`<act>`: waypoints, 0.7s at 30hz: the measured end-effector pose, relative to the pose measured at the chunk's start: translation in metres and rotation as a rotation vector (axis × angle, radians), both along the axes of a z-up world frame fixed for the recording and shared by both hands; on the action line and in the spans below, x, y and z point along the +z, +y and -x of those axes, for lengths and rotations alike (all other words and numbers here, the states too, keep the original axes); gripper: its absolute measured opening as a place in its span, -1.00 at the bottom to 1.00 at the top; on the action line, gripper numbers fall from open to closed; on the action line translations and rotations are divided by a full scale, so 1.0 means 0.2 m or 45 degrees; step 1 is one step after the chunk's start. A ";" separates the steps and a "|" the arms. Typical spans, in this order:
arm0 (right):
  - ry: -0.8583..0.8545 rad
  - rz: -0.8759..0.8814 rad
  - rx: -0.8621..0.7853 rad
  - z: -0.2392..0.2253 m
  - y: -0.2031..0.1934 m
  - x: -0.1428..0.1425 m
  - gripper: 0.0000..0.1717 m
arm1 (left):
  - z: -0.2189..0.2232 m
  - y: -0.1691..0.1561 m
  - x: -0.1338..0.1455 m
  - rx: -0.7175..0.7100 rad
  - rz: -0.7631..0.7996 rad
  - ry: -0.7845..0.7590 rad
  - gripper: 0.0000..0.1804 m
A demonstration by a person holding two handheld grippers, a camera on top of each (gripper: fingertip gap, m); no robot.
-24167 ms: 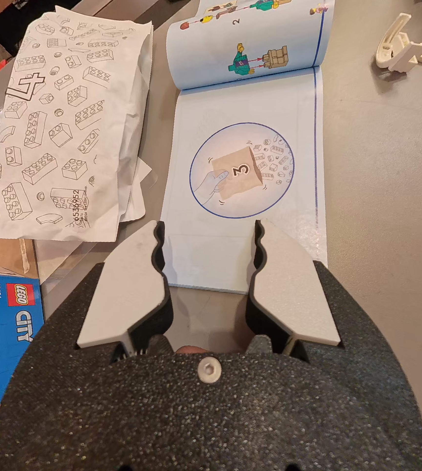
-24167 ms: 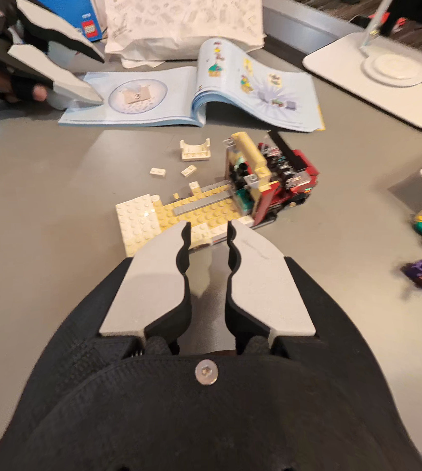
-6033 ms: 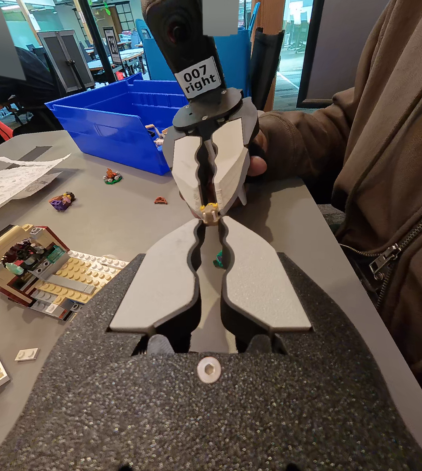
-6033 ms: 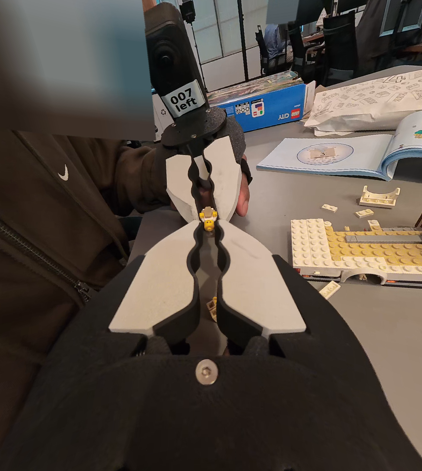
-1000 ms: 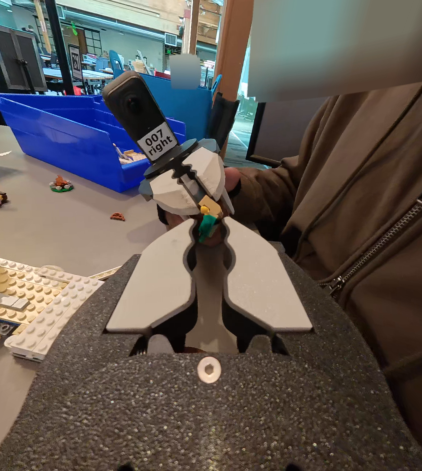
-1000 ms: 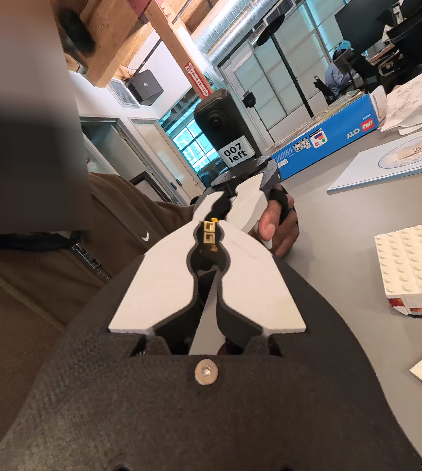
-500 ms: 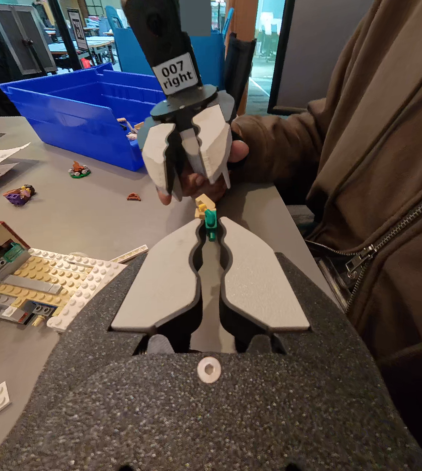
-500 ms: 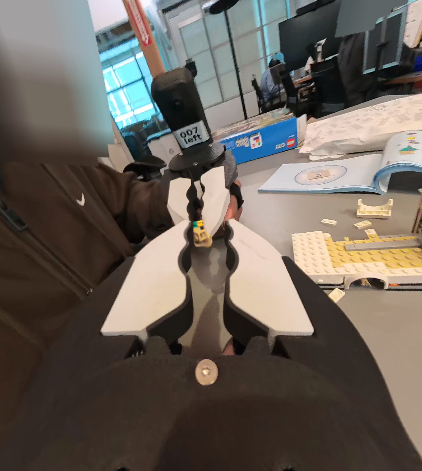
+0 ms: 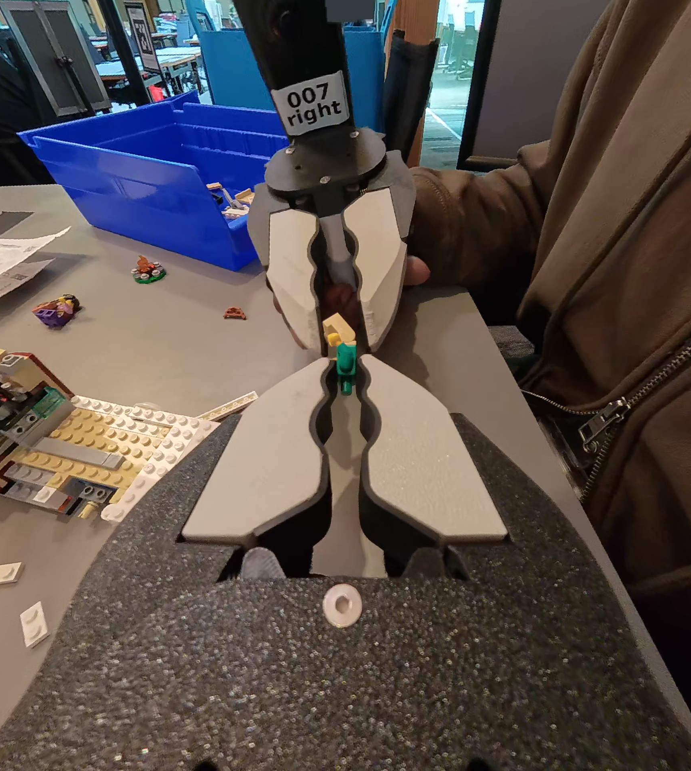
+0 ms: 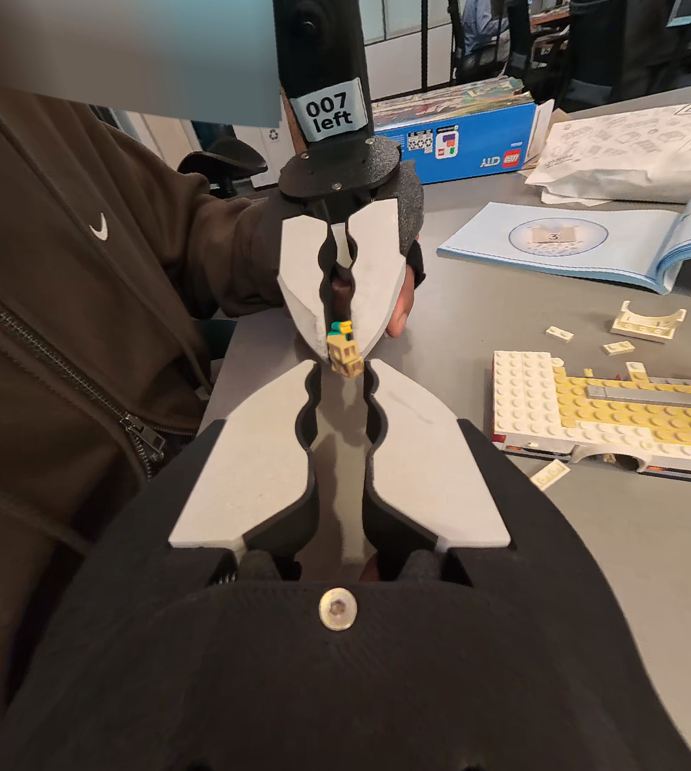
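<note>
My left gripper [image 9: 346, 367] is shut on a small toy figure, its pads pressing the green torso [image 9: 346, 361]. The figure's tan legs [image 9: 337, 327] and a yellow hand stick out past the fingertips. My right gripper [image 10: 341, 367] faces it tip to tip above the grey table's near edge [image 9: 481, 333]. It is open, with the tan legs [image 10: 344, 359] between its fingertips and a gap showing on the left side. The left gripper [image 10: 341, 346] shows in the right wrist view with the green torso [image 10: 335, 327] in its tips. The right gripper [image 9: 341, 342] shows in the left wrist view.
A partly built tan and white brick model [image 9: 43, 450] lies on the table, also in the right wrist view [image 10: 606, 421]. A blue bin [image 9: 147, 179], an open booklet [image 10: 565, 250], a blue box [image 10: 460, 146], a paper bag [image 10: 648, 142] and small loose pieces lie around. A person's brown jacket [image 9: 627, 292] is close. Left and right tips are no more than a few centimetres apart.
A second ago the right gripper was shut on the tan legs. It opened and drew back; now it is close again with the legs between its open fingers. The left keeps the green torso.
</note>
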State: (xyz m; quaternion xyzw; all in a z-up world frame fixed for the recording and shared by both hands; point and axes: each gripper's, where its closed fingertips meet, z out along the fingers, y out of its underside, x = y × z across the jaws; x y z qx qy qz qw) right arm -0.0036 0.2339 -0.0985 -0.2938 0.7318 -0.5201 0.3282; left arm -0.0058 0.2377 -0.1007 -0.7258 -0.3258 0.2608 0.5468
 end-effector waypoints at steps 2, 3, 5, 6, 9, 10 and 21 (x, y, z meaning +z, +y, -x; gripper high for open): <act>-0.004 0.010 -0.007 0.01 0.00 0.01 -0.84 | 0.01 -0.02 0.00 0.027 0.000 -0.004 -0.91; -0.007 0.018 -0.006 0.02 0.01 0.01 -0.86 | 0.01 -0.03 0.00 0.034 -0.008 -0.008 -0.91; 0.007 0.030 -0.012 0.02 0.00 0.01 -0.88 | 0.01 -0.03 0.00 0.033 -0.004 -0.011 -0.91; 0.016 0.042 -0.019 0.02 0.00 0.01 -0.87 | 0.01 -0.04 -0.01 0.038 0.011 -0.013 -0.91; 0.055 0.083 -0.038 0.02 -0.01 0.02 -0.82 | 0.01 -0.04 -0.02 0.051 0.035 -0.008 -0.91; 0.088 0.101 -0.040 0.01 -0.01 0.02 -0.79 | 0.01 -0.05 -0.02 0.054 0.046 -0.009 -0.91; 0.334 0.224 -0.038 -0.02 -0.02 -0.03 -0.57 | 0.00 -0.02 -0.09 0.008 0.165 -0.059 -0.91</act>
